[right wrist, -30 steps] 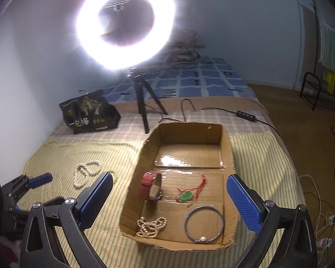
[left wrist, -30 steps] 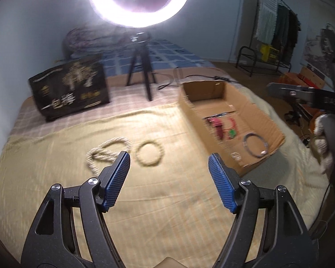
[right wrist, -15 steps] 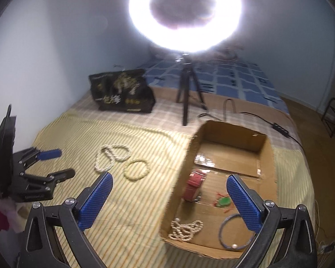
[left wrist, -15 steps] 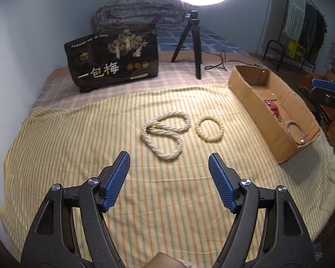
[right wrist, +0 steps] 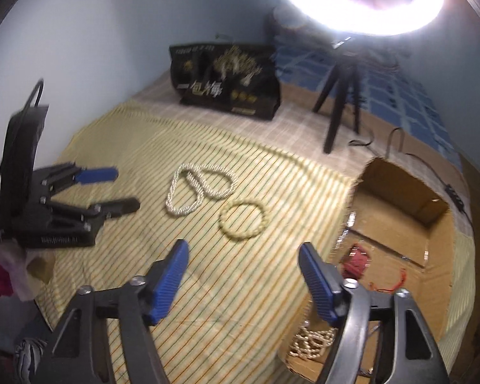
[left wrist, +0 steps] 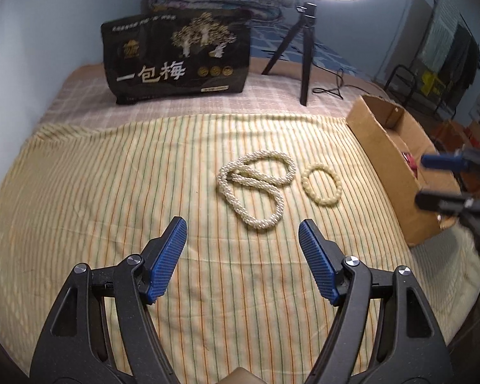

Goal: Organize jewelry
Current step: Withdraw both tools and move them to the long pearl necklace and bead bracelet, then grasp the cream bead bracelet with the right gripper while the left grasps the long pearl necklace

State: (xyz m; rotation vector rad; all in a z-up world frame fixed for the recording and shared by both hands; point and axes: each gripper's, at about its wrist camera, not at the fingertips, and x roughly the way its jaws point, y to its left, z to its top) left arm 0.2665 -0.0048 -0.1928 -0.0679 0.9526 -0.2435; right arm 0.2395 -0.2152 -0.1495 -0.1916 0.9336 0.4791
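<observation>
A long twisted pearl necklace [left wrist: 256, 185] and a cream bead bracelet [left wrist: 321, 185] lie side by side on the striped yellow cloth [left wrist: 112, 192]. They also show in the right wrist view: the necklace [right wrist: 198, 188] and the bracelet [right wrist: 243, 220]. My left gripper [left wrist: 243, 240] is open and empty, just short of the necklace. My right gripper [right wrist: 243, 262] is open and empty, just short of the bracelet. An open cardboard box [right wrist: 396, 211] to the right holds a red item [right wrist: 355, 260], a pearl piece [right wrist: 310, 342] and red cord.
A black printed bag [left wrist: 176, 60] stands at the back of the bed. A ring light on a black tripod [left wrist: 304, 54] stands behind the box, with a cable [left wrist: 332, 86] on the bed. The box also shows at the right edge of the left wrist view [left wrist: 384, 147].
Both grippers swung left and lower toward the necklace and bracelet. The right one left the box and now faces the bracelet. Both stayed open.
</observation>
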